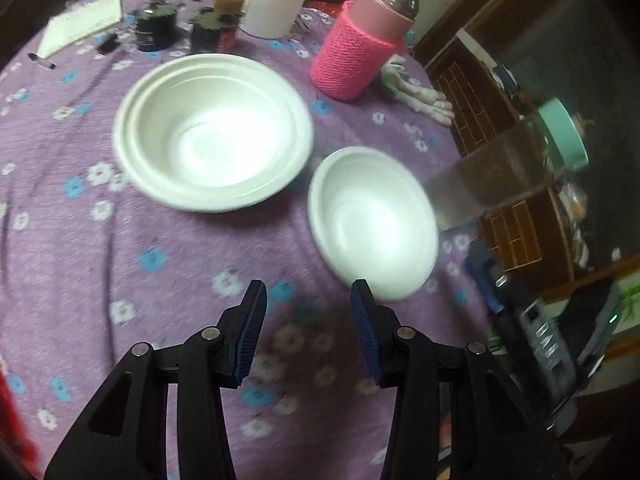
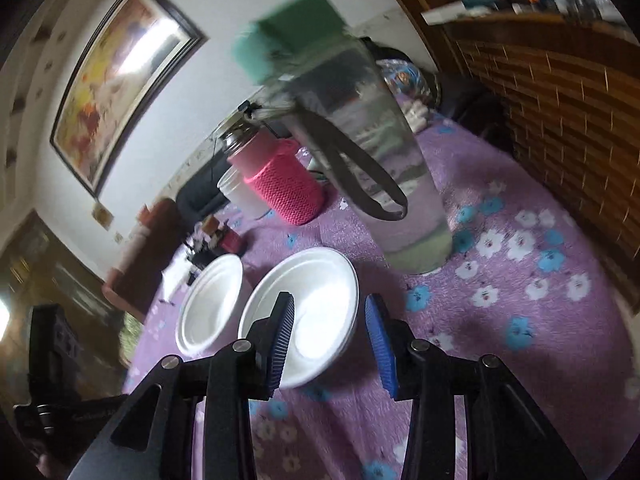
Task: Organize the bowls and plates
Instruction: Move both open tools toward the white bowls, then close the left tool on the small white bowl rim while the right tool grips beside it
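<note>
A large white foam bowl [image 1: 212,132] sits on the purple flowered tablecloth [image 1: 120,240]. A smaller white bowl [image 1: 374,222] sits just right of it, apart from it. My left gripper [image 1: 308,292] is open and empty, hovering near the small bowl's near rim. In the right wrist view the small bowl [image 2: 316,312] lies close ahead and the large bowl [image 2: 212,304] lies to its left. My right gripper [image 2: 330,308] is open and empty, its left finger over the small bowl's near rim.
A clear water bottle with a green cap [image 2: 360,136] stands right of the small bowl. A pink knit-sleeved flask [image 1: 360,40], a white jar [image 1: 274,2], small dark jars [image 1: 154,28] and papers [image 1: 80,24] sit at the far side. A wooden cabinet [image 2: 560,100] stands at the right.
</note>
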### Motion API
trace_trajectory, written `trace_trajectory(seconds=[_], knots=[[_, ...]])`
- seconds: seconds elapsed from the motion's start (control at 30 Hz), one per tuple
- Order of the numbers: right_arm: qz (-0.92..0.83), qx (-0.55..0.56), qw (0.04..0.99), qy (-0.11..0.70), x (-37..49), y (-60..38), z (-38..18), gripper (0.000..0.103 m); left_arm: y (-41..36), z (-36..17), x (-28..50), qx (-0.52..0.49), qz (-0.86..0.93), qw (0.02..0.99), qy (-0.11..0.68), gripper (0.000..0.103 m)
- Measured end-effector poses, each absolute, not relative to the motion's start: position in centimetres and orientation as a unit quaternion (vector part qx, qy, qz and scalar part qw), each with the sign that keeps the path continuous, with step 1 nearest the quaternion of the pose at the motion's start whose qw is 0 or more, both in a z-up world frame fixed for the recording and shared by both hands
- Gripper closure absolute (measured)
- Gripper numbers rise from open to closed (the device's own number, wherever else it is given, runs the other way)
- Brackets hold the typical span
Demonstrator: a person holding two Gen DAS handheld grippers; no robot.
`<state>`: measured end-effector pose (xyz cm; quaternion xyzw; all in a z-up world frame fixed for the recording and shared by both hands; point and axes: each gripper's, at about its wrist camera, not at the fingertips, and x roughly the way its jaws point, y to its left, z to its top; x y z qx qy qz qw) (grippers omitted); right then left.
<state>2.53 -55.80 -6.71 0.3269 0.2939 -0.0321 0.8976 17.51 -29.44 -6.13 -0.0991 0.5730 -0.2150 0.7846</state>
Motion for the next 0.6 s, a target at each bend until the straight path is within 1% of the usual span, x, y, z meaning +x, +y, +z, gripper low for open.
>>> trace_trajectory(seconds=[0.1, 0.33, 0.4, 0.43, 0.6], knots=[[-0.011, 0.355, 0.887, 0.295, 3.0, -56.6, -8.1, 0.062, -30.2, -6.4, 18.2, -0.114, -0.211, 0.785, 0.571, 0.061], [0.008, 0.376, 0.874, 0.307, 3.6, -57.1, -9.5, 0.060, -31.6, -7.2, 20.6, -0.138, -0.200, 0.796, 0.554, 0.061], [0.014, 0.385, 0.870, 0.308, 3.9, -57.0, -9.9, 0.059, -31.8, -7.8, 21.0, -0.139, -0.195, 0.793, 0.560, 0.061], [0.020, 0.396, 0.864, 0.311, 4.2, -57.1, -10.3, 0.057, -31.9, -8.1, 21.1, -0.142, -0.196, 0.790, 0.563, 0.061], [0.003, 0.404, 0.861, 0.310, 4.6, -57.2, -10.8, 0.057, -32.6, -8.9, 21.3, -0.139, -0.192, 0.788, 0.568, 0.061]])
